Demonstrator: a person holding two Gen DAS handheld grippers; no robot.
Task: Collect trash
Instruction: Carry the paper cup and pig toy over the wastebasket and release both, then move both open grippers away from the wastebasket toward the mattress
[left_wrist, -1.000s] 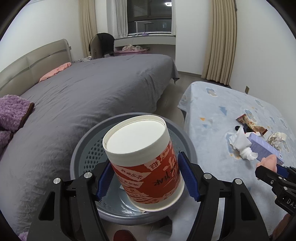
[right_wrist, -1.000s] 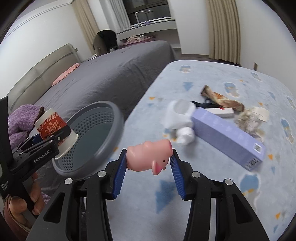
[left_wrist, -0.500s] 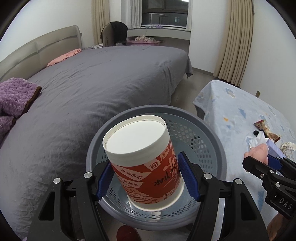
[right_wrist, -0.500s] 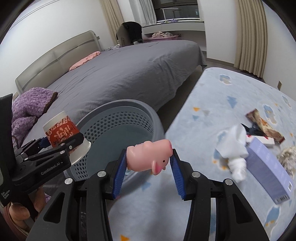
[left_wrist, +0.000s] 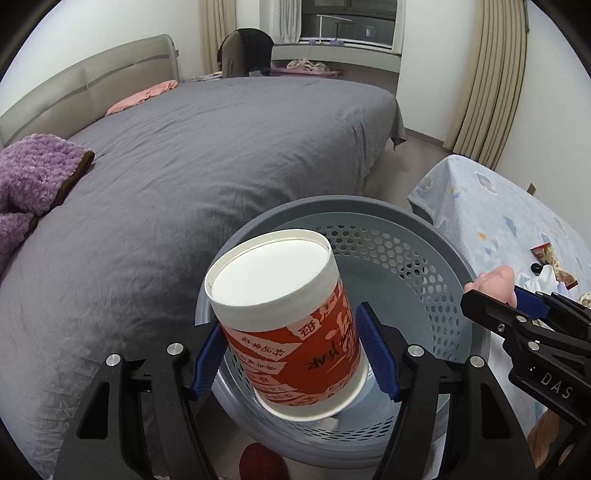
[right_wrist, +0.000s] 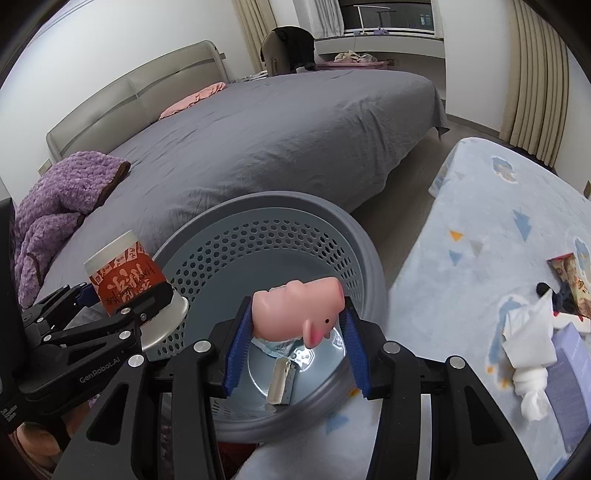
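Observation:
My left gripper (left_wrist: 291, 350) is shut on a red and white paper cup (left_wrist: 288, 325), held bottom-up over the near rim of a grey perforated waste basket (left_wrist: 399, 243). My right gripper (right_wrist: 291, 328) is shut on a pink pig toy (right_wrist: 299, 310) and holds it above the basket's (right_wrist: 258, 236) opening. The cup (right_wrist: 122, 273) and left gripper (right_wrist: 125, 299) show at left in the right wrist view. The right gripper (left_wrist: 491, 291) with the pig (left_wrist: 495, 277) shows at right in the left wrist view. Some wrappers (right_wrist: 280, 373) lie on the basket's bottom.
A bed with a grey cover (left_wrist: 203, 147) and a purple blanket (left_wrist: 29, 177) lies behind the basket. On the light blue blanket (right_wrist: 498, 221) at right lie a crumpled tissue (right_wrist: 528, 350), a lavender box (right_wrist: 572, 369) and a snack wrapper (right_wrist: 569, 277).
Both grippers have moved left and forward toward the basket. The pig toy, earlier over the blue blanket, now hangs over the basket's opening. The cup now stands closer above the basket.

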